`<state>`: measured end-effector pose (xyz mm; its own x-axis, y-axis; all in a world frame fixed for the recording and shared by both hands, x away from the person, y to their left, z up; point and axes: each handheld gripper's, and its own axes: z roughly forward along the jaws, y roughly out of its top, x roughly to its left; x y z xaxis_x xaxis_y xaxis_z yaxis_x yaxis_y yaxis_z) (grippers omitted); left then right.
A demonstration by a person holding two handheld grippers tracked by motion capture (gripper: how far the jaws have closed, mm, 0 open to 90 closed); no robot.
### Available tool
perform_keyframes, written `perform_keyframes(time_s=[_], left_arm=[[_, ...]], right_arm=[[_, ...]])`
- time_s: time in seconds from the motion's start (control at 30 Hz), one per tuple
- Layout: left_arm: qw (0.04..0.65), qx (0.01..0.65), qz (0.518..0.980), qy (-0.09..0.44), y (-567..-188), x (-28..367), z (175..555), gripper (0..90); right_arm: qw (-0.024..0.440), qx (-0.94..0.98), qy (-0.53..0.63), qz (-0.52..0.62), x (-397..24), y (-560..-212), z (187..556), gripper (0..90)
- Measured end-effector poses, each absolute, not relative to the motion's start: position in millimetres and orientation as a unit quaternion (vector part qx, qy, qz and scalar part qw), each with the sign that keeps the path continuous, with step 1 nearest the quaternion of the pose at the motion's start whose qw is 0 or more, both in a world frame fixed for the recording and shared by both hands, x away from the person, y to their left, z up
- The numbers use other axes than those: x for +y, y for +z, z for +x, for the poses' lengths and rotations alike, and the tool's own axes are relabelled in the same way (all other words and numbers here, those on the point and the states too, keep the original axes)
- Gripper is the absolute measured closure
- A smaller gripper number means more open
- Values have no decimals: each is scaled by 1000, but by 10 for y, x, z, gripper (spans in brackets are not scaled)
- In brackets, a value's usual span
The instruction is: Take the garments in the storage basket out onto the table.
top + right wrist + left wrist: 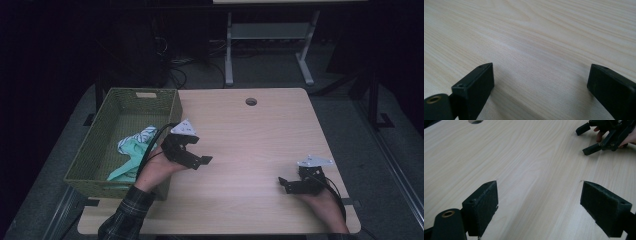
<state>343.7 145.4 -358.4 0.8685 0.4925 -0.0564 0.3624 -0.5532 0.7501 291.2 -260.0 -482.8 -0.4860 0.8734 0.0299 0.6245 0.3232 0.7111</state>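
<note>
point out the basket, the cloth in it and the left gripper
basket [170, 102] high view, right rim
cloth [131, 146] high view, middle of the bundle
left gripper [199, 150] high view, between its open jaws

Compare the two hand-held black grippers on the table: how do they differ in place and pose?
The left gripper is beside the green woven basket, near the crumpled mint-and-white cloth; the right gripper is by the near right edge of the pale wooden table. The left gripper points right; the right gripper points left. The left gripper looks raised, while the right gripper sits low over the wood. Both are open, holding nothing.
</note>
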Motion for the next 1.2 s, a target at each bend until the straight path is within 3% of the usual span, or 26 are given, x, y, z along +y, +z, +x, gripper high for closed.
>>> perform_keyframes(time_s=[1.2], left_arm=[[393,283,869,98,-3432,1933,3494,143]], right_arm=[[184,792,339,473,-2600,-4828,2912,65]])
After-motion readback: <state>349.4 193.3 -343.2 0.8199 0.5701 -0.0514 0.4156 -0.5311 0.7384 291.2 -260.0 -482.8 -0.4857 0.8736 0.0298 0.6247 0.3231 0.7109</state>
